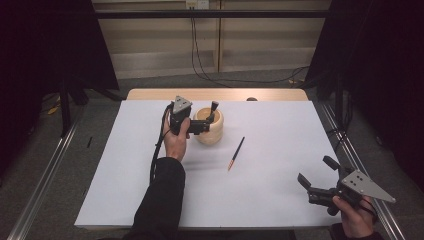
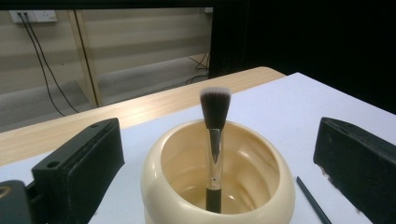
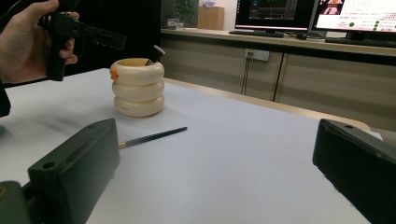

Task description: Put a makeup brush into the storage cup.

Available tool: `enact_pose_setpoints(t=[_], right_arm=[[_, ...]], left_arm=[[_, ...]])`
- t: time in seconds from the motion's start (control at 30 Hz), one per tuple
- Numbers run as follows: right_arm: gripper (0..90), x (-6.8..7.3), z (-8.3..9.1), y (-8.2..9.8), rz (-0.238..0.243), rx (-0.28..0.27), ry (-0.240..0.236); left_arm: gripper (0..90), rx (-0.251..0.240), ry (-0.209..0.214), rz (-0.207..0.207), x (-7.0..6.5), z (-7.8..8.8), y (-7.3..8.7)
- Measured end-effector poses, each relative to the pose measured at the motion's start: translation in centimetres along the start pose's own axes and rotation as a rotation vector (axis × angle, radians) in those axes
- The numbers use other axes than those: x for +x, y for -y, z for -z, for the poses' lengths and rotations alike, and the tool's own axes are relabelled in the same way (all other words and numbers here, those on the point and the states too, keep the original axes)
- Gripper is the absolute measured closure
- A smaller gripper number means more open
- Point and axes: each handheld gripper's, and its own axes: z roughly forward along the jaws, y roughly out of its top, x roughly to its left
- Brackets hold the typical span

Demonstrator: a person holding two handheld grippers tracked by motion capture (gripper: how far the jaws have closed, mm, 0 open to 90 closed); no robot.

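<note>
In the high view, the left gripper (image 1: 200, 125) is held above the table (image 1: 280, 195) at the rim of a cream holder (image 1: 210, 131), a round pot shaped like stacked rings that stands near the middle of the white surface. A makeup brush (image 1: 213, 110) stands in the holder, bristle end up, leaning against the far rim. The jaws of the left gripper are spread apart and grasp nothing. A thin dark pencil (image 1: 236, 153) with an orange tip lies flat on the table just to the right of the holder, apart from it. The right gripper (image 1: 314, 181) hovers at the near right corner of the table, well apart from the holder, its jaws spread wide and empty.

In the left gripper view, the two black jaws rise at either side, released, with the holder (image 2: 177, 196) between and below them. The makeup brush (image 2: 215, 140) stands upright inside, its dark handle resting in the bowl, a silver ferrule above it and white-tipped dark bristles on top. Neither jaw touches the brush. The end of the pencil (image 2: 314, 200) shows on the table to the right of the holder.

In the right gripper view, its own jaws stand wide with bare table between them. Farther off sit the pencil (image 3: 154, 136) and the holder (image 3: 138, 88) with the brush (image 3: 155, 53) poking out, and the left gripper (image 3: 116, 42) hangs beside the rim.
</note>
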Motion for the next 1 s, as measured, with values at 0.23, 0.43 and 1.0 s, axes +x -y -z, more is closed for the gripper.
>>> enact_pose_setpoints(t=[0.23,0.43,1.0], right_arm=[[0.2,0.0,0.0,0.0,0.0,0.001,0.0],[0.2,0.0,0.0,0.0,0.0,0.001,0.001],[0.2,0.0,0.0,0.0,0.001,0.002,0.002]], left_arm=[[1.8,-0.007,-0.03,-0.007,-0.2,0.8,-0.4],[2.2,-0.01,-0.067,-0.016,-0.3,1.8,-0.7],[1.9,-0.071,-0.088,-0.026,-0.6,4.7,-1.0]])
